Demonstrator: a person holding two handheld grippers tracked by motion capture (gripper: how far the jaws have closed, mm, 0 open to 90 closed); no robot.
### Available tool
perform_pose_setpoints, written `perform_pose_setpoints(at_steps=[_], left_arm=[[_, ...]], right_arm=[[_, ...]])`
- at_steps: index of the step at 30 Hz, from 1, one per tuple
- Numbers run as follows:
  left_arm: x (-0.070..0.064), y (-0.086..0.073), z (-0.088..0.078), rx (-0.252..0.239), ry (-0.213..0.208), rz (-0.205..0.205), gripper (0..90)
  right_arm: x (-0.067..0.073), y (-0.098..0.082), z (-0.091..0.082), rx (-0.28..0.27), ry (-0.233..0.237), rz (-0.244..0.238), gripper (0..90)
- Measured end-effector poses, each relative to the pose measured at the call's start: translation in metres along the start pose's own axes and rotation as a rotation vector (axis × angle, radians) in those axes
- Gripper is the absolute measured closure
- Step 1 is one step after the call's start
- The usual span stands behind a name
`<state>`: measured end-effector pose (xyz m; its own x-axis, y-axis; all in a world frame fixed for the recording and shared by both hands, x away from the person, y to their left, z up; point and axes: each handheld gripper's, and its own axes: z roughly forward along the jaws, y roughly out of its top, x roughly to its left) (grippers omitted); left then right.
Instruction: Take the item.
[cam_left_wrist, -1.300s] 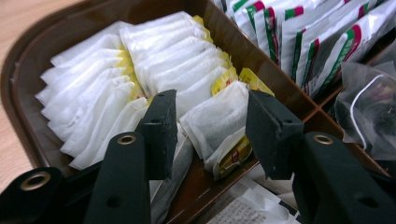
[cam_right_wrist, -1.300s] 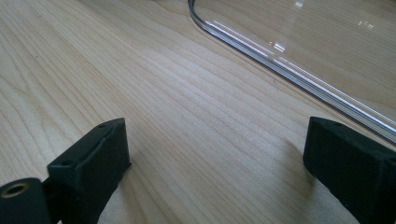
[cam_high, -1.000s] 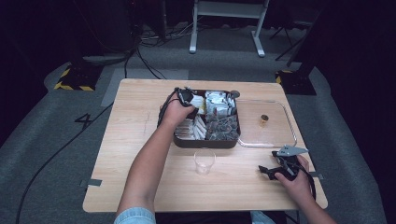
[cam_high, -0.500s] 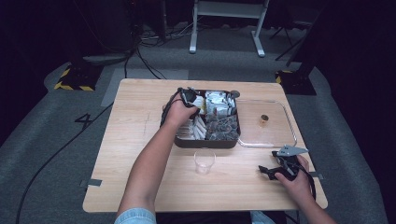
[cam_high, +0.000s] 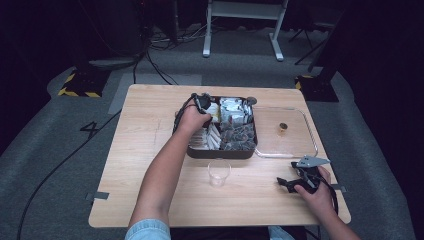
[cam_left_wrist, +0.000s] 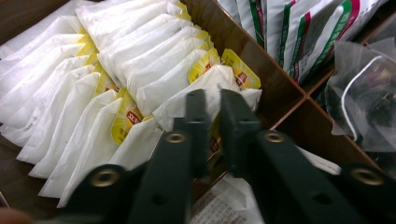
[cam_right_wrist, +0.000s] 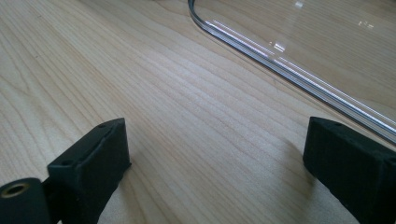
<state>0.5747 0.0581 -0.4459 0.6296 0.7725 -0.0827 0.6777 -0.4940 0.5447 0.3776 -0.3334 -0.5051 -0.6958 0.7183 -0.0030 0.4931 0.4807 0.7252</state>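
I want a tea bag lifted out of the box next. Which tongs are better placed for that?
The left tongs: they are already inside the box, jaws nearly closed around a white tea bag. The right tongs rest open on the table, beside the clear lid.

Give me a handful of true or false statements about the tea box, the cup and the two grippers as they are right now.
1. The left gripper is down in the dark wooden compartment box, its fingers nearly closed at a white sachet with a yellow tab. True.
2. The right gripper grips the clear plastic cup. False: it rests open on the light wooden table, apart from the cup.
3. The clear lid with a small brown knob lies right of the box. True.
4. The cup stands inside the box. False: it stands on the table in front of it.
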Motion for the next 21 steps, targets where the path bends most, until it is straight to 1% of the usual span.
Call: perform_pose_setpoints(at_steps=[1, 2, 3, 4, 8, 11, 14, 15, 16, 21], left_arm=[[0.0, 0.0, 0.0, -0.007, -0.001, 0.003, 88.7], [0.0, 0.0, 0.0, -0.007, -0.001, 0.003, 89.6], [0.0, 0.0, -0.001, -0.01, -0.006, 0.0, 89.6], [-0.001, 0.0, -0.001, -0.018, -0.002, 0.006, 89.9], [-0.002, 0.001, -0.004, -0.019, 0.004, 0.023, 90.0], [-0.003, 0.001, -0.008, -0.033, 0.008, 0.026, 90.0], [-0.003, 0.002, -0.013, -0.047, 0.013, 0.035, 90.0], [-0.005, 0.003, -0.017, -0.058, 0.013, 0.044, 90.0], [-0.005, 0.003, -0.017, -0.058, 0.013, 0.044, 90.0], [-0.009, 0.006, -0.029, -0.084, 0.008, 0.068, 90.0]], right_arm=[[0.0, 0.0, 0.0, 0.0, 0.0, 0.0, 7.1], [0.0, 0.0, 0.0, 0.0, 0.0, 0.0, 7.1], [0.0, 0.0, 0.0, 0.0, 0.0, 0.0, 7.1], [0.0, 0.0, 0.0, 0.001, 0.0, 0.0, 7.1], [0.0, 0.0, 0.0, 0.0, 0.0, 0.0, 7.1], [0.0, 0.0, 0.0, 0.0, 0.0, 0.0, 7.1], [0.0, 0.0, 0.0, 0.0, 0.0, 0.0, 7.1], [0.0, 0.0, 0.0, 0.001, 0.0, 0.0, 7.1], [0.0, 0.0, 0.0, 0.001, 0.0, 0.0, 7.2], [0.0, 0.0, 0.0, 0.0, 0.0, 0.0, 7.2]])
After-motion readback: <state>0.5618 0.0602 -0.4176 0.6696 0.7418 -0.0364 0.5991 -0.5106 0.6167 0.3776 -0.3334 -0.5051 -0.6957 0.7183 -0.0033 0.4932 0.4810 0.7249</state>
